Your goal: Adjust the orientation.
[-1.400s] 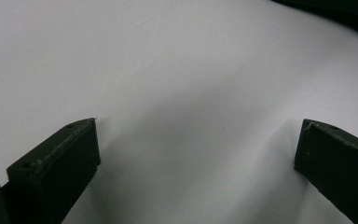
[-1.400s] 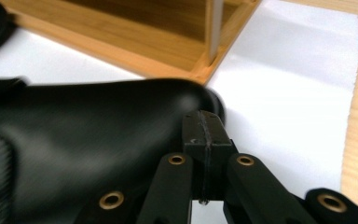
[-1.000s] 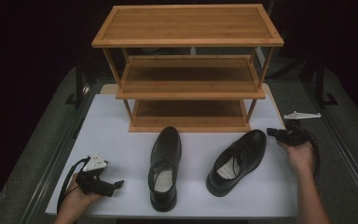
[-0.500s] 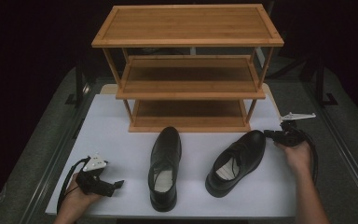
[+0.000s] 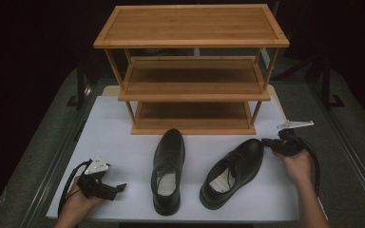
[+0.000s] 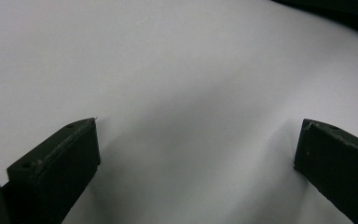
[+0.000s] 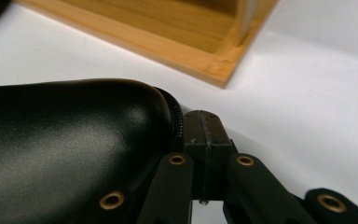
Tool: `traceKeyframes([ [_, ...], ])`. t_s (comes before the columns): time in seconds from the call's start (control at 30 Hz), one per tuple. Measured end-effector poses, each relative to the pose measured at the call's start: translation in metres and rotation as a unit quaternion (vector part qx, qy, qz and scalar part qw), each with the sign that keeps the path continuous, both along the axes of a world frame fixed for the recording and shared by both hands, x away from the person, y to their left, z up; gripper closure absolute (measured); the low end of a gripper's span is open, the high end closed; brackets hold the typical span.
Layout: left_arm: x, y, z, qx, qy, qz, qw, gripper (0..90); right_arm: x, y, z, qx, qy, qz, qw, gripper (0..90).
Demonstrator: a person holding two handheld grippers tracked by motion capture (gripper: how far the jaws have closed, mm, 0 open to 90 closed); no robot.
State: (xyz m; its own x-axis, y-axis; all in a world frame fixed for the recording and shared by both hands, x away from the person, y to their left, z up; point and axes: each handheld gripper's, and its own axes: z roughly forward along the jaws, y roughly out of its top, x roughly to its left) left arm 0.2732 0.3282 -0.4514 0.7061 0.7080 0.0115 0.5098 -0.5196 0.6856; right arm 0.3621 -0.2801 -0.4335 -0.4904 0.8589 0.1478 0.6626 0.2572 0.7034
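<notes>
one closed right tool (image 5: 267, 142) touches the right shoe (image 5: 234, 172).

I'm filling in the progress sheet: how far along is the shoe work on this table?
Early. Nothing looks done: both black leather shoes, the left shoe and the right shoe, lie on the white table, and the three-tier bamboo rack holds nothing. In hand: the right gripper, jaws shut, sits against the right shoe's toe. The left gripper rests open, apart. Left: apparently both shoes.
</notes>
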Motion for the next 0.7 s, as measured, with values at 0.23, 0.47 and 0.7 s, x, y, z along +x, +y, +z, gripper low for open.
traceKeyframes([
  [0.23, 0.0, 0.0, 0.0, 0.001, 0.001, 0.0, 1.0, 0.0, -0.01, 0.017, 0.0, 0.001, 0.004, 0.016, 0.9999, 90.0],
  [0.47, 0.0, 0.0, 0.0, 0.001, 0.001, -0.001, 1.0, 0.0, -0.018, 0.02, 0.003, 0.008, -0.004, 0.021, 0.9997, 89.9],
  [0.7, 0.0, 0.0, 0.0, 0.001, 0.001, -0.001, 1.0, 0.0, -0.044, 0.013, 0.008, 0.008, -0.024, 0.024, 0.9994, 89.8],
])
